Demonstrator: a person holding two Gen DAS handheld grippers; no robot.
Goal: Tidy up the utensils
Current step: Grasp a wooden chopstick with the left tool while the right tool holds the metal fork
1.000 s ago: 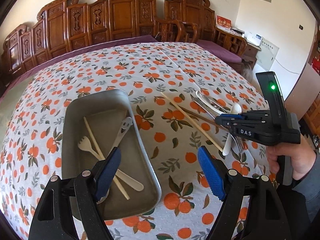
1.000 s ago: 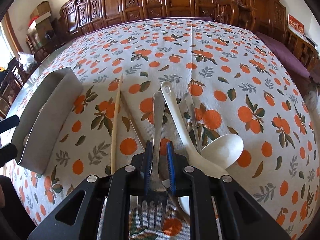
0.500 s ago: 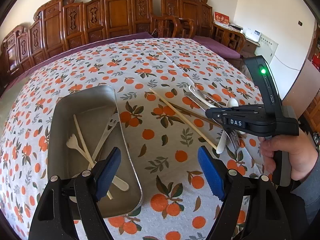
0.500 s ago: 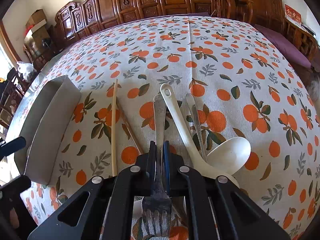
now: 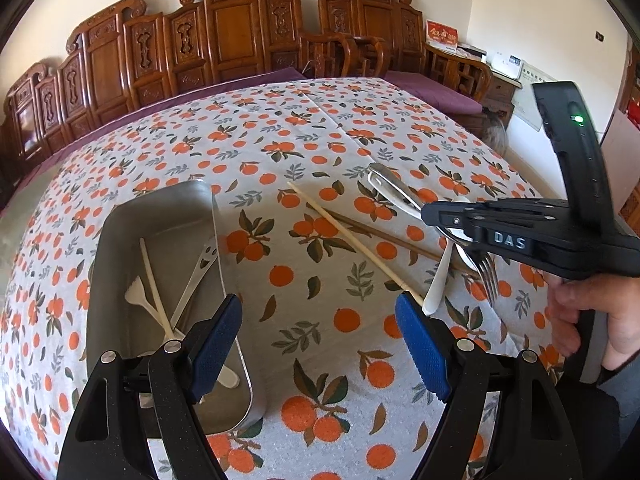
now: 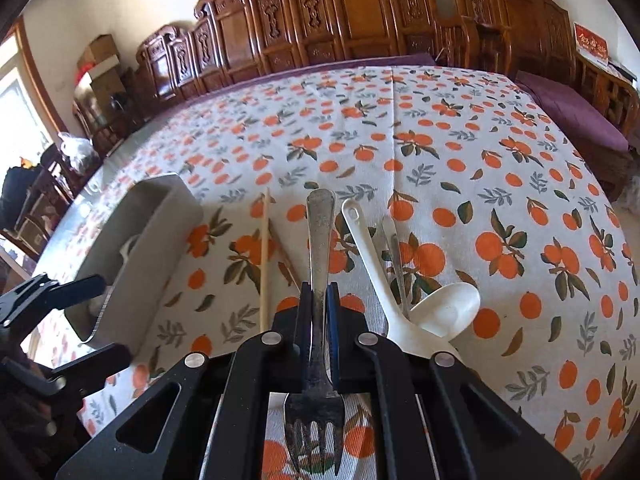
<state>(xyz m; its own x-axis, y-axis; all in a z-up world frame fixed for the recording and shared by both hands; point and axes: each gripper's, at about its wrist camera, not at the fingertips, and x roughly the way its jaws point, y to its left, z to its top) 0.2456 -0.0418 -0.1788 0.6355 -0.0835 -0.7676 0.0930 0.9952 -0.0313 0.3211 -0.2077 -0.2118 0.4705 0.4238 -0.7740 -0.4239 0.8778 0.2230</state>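
Gripped at its handle between the blue pads of the right gripper (image 6: pixel 319 320), a metal fork (image 6: pixel 319 264) hangs clear of the orange-print tablecloth (image 6: pixel 460 160), tines toward the camera. Beside it lie a white ladle (image 6: pixel 404 312) and a pale chopstick (image 6: pixel 265 256). Left gripper (image 5: pixel 320 344) hovers with jaws wide and empty by the metal tray (image 5: pixel 160 208).

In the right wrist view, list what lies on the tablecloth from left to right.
Grey metal tray → pale wooden chopstick → steel fork clamped in the right tool → long white plastic spoon → white ladle bowl.
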